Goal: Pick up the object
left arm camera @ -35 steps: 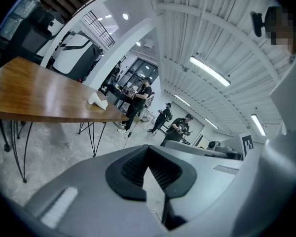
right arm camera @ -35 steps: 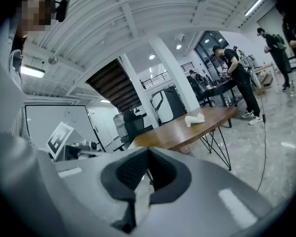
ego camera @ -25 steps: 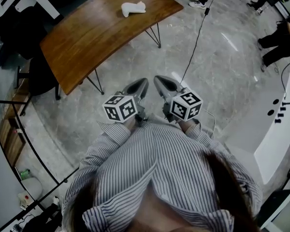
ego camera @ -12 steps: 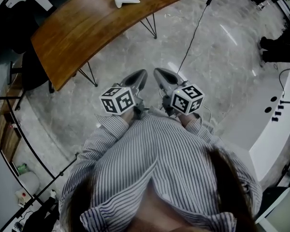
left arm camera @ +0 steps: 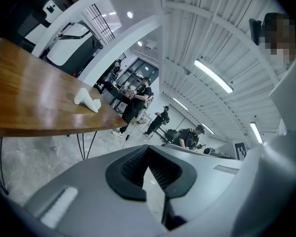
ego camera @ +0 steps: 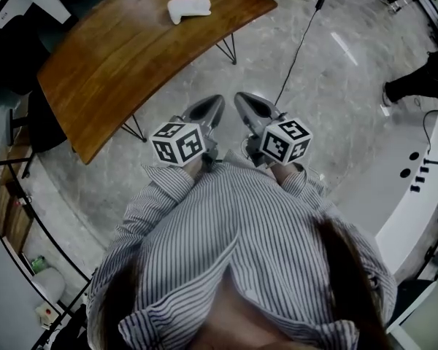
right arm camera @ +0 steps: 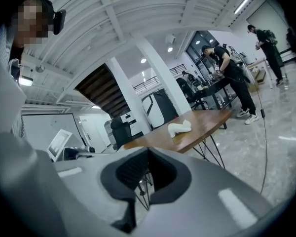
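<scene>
Far across the wooden table (ego camera: pixel 124 57) lies the white object (ego camera: pixel 187 7), well apart from both claws. The table looms nearer than a second ago, and the left gripper (ego camera: pixel 212 105) and right gripper (ego camera: pixel 245 102) stay pressed together, holding nothing.

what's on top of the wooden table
Only a white object shows on the wooden table, lying near its far end. Nothing covers the top, but its far edge runs past the head view's upper border, so that strip goes unseen.
</scene>
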A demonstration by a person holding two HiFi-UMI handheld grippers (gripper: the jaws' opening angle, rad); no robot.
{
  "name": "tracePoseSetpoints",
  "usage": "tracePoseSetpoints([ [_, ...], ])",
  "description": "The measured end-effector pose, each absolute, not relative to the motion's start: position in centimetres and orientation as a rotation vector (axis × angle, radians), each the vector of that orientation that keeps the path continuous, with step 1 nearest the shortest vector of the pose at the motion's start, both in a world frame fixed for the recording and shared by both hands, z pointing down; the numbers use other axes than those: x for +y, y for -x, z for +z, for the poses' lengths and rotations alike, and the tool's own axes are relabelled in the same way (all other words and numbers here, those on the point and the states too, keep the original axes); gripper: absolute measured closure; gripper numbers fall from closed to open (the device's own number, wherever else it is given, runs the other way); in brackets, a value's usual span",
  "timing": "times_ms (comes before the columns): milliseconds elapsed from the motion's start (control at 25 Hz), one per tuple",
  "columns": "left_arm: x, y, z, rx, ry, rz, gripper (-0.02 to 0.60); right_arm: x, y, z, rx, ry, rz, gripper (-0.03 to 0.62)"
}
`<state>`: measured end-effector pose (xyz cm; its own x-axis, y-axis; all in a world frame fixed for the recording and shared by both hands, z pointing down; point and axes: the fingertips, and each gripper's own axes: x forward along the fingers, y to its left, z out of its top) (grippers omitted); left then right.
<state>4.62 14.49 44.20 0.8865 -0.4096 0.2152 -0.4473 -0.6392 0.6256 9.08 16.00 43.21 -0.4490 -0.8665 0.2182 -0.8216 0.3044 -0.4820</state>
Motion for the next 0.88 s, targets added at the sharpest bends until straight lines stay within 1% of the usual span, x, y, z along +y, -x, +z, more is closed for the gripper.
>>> tracePoseSetpoints([
  [240,4.7,-5.0,44.0,-0.616,-2.313,0.07,0.581,6.5,-9.7,43.0,2.455,1.606,-0.843,0.592],
  [480,-4.7,-4.8,42.3,-0.622,-2.348,0.086,0.581,-3.5,-10.1,40.6,2.417,1.614,-0.784,0.592],
  [880,-11.7,-4.8,43.3,-0.67,-2.267,0.053,0.581,-10.4,-11.0,41.2,2.434,1.576,-0.825,0.592],
])
